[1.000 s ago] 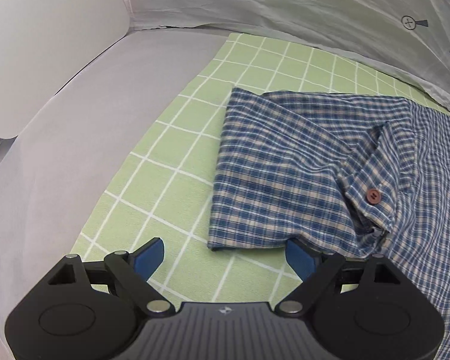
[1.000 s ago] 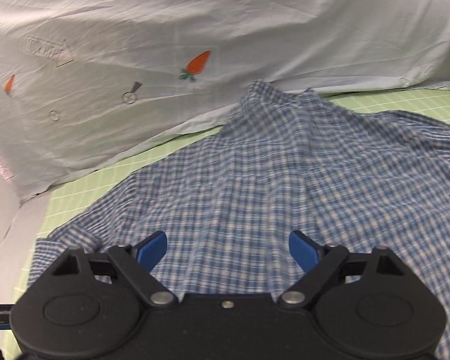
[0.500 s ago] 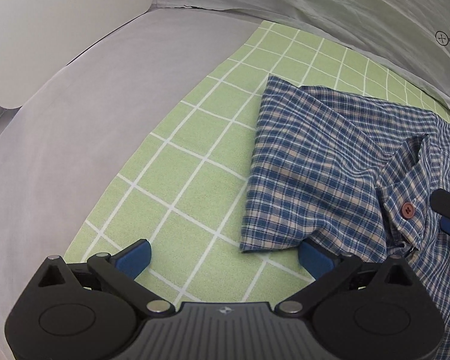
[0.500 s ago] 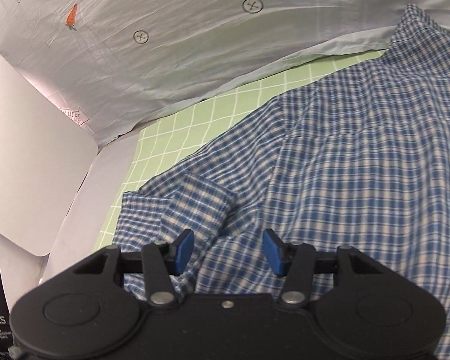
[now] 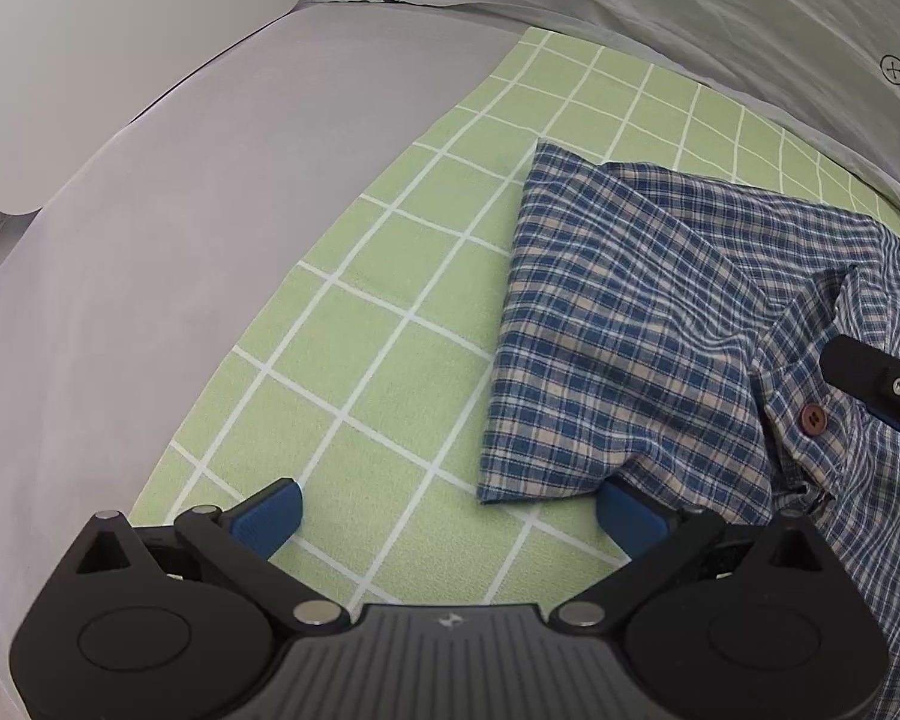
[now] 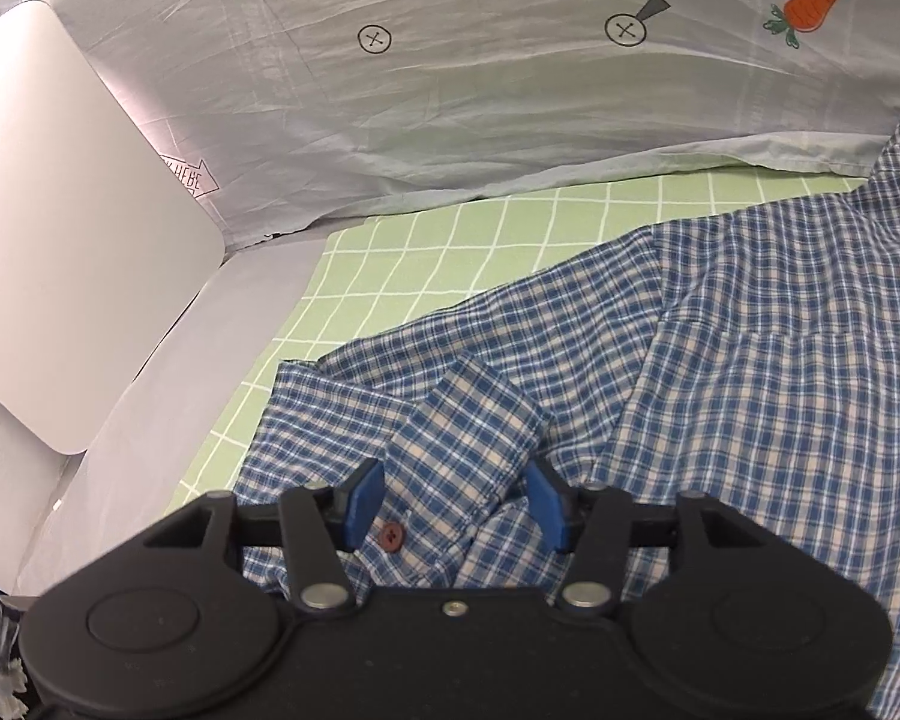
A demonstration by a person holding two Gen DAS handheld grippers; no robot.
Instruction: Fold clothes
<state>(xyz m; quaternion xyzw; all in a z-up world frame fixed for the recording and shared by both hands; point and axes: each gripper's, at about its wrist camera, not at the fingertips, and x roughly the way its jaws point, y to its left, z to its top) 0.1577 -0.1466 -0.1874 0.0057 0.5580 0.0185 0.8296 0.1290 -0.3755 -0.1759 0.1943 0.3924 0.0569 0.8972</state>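
A blue and cream plaid shirt [image 5: 642, 312] lies on a green checked mat [image 5: 390, 324], its sleeve end and cuff with a brown button [image 5: 812, 417] toward me. My left gripper [image 5: 450, 513] is open, low over the mat, its right pad at the sleeve's near corner. My right gripper [image 6: 453, 507] is open, its pads either side of the raised cuff fold [image 6: 468, 420] beside the button [image 6: 390, 535]. Part of the right gripper also shows at the right edge of the left wrist view [image 5: 876, 378].
The mat lies on a grey tabletop [image 5: 150, 252]. A white board [image 6: 60, 240] stands at the left. A pale sheet printed with carrots [image 6: 450, 90] hangs behind the mat.
The right gripper swung left from the shirt's body to the cuff and came down around it, jaws narrower. The left gripper shifted left, so the sleeve sits further right in its view.
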